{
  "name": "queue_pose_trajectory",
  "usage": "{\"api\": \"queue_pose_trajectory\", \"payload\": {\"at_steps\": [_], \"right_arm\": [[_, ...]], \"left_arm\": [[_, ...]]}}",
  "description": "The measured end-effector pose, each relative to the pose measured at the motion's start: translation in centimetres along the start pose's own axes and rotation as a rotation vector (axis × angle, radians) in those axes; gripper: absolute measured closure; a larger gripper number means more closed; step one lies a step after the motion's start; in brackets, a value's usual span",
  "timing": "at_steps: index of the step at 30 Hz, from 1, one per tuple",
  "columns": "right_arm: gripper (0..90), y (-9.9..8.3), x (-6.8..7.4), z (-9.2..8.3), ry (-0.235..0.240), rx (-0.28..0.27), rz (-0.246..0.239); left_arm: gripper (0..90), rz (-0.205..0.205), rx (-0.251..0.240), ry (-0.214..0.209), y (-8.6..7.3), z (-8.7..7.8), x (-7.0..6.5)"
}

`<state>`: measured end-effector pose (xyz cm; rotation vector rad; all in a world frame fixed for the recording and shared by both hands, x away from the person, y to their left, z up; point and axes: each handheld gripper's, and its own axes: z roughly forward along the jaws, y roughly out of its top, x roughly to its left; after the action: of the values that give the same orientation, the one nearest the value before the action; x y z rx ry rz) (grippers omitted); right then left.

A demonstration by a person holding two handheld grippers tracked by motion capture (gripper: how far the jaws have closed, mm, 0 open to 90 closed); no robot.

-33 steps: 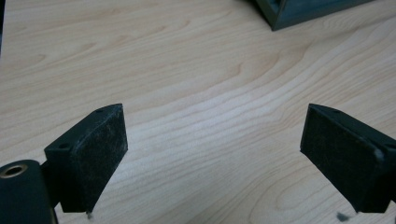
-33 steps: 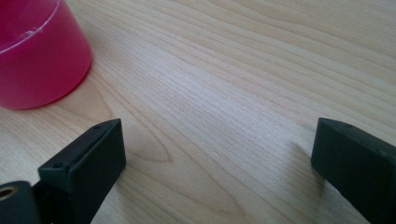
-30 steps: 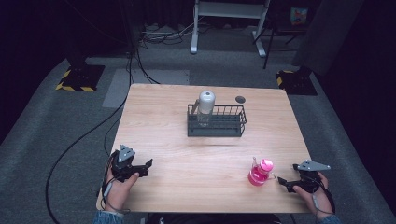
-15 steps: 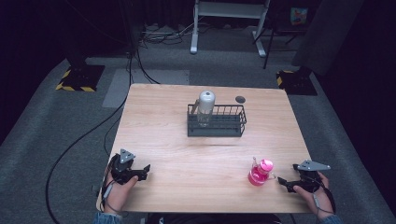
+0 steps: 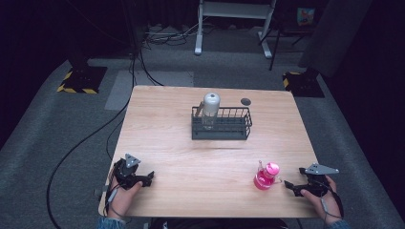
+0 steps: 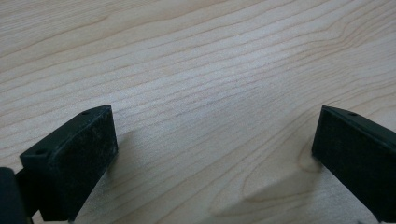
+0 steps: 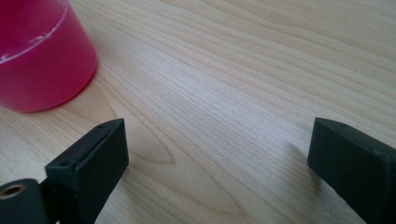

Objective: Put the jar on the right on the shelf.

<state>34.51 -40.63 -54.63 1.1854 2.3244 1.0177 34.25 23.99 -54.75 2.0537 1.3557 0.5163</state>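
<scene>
My left gripper (image 5: 148, 178) rests low on the wooden table (image 5: 200, 157) near its front left corner, pointing right. Its jaws have just been opening and now stand wide, with bare wood between them in the left gripper view (image 6: 215, 123). My right gripper (image 5: 288, 184) lies at the front right, pointing left, open (image 7: 218, 133) with nothing between its fingers. A pink bottle (image 5: 265, 177) with a pink cap stands upright just left of it; its pink base (image 7: 42, 60) sits beyond the left jaw, apart from it.
A dark wire basket (image 5: 221, 128) stands at the middle back of the table and holds a clear bottle with a silver cap (image 5: 210, 106) upright at its left end. A small dark round spot (image 5: 246, 101) lies behind the basket. Cables run over the floor on the left.
My left gripper has shifted slightly toward the table's near edge. The right gripper and the pink bottle have kept still.
</scene>
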Motion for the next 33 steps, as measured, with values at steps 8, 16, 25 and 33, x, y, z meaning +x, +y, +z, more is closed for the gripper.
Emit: {"api": "queue_pose_trajectory", "payload": {"at_steps": [8, 16, 25, 33], "right_arm": [[5.6, 0.9, 0.1, -1.5, -0.006, -0.048, -0.008], [6.7, 1.9, 0.4, -2.8, -0.001, -0.077, -0.024], [7.7, 3.8, 1.0, -5.0, -0.003, -0.136, -0.046], [8.3, 5.3, 1.5, -6.5, 0.000, -0.174, -0.067]], "left_arm": [[0.2, 0.000, 0.000, -0.001, 0.0, 0.0, 0.0], [0.2, 0.000, -0.001, 0.000, 0.0, 0.0, 0.0], [0.2, 0.002, -0.003, 0.001, 0.0, 0.0, 0.0], [0.2, 0.002, -0.003, 0.002, 0.0, 0.0, 0.0]]}}
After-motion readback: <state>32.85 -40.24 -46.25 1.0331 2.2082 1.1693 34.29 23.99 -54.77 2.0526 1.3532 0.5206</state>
